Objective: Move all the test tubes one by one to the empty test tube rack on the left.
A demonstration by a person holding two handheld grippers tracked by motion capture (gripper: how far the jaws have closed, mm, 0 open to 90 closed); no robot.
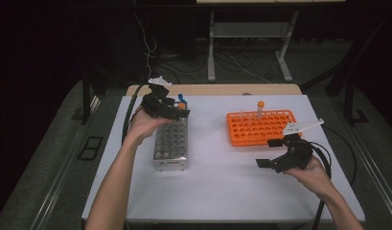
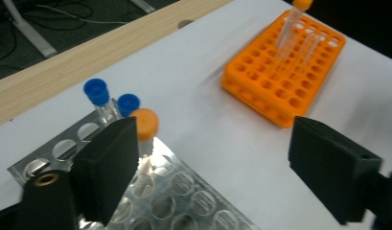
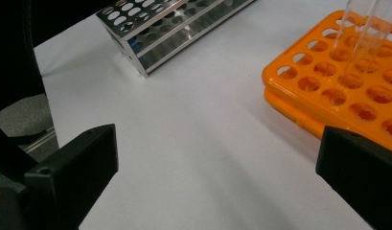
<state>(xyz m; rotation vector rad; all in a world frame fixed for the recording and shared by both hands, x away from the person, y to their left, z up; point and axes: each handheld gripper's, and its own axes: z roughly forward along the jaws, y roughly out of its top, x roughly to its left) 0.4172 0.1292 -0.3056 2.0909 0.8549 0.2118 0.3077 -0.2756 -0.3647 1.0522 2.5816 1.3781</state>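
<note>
A metal tube rack (image 1: 170,143) stands at the left of the white table. At its far end stand two blue-capped tubes (image 2: 96,91) and an orange-capped tube (image 2: 145,125). My left gripper (image 1: 180,109) hovers over that end, open; in the left gripper view the orange-capped tube sits just beside the left jaw of my left gripper (image 2: 217,158), and nothing lies between the jaws. An orange rack (image 1: 260,127) at the right holds an orange-capped tube (image 1: 260,109). My right gripper (image 1: 269,153) is open in front of that rack, and in the right gripper view my right gripper (image 3: 217,163) holds nothing.
The white table top (image 1: 222,182) has bare room between the two racks and toward the front edge. A wooden strip (image 1: 217,89) runs along the far edge. Beyond it are table legs and cables (image 1: 232,62) on a dark floor.
</note>
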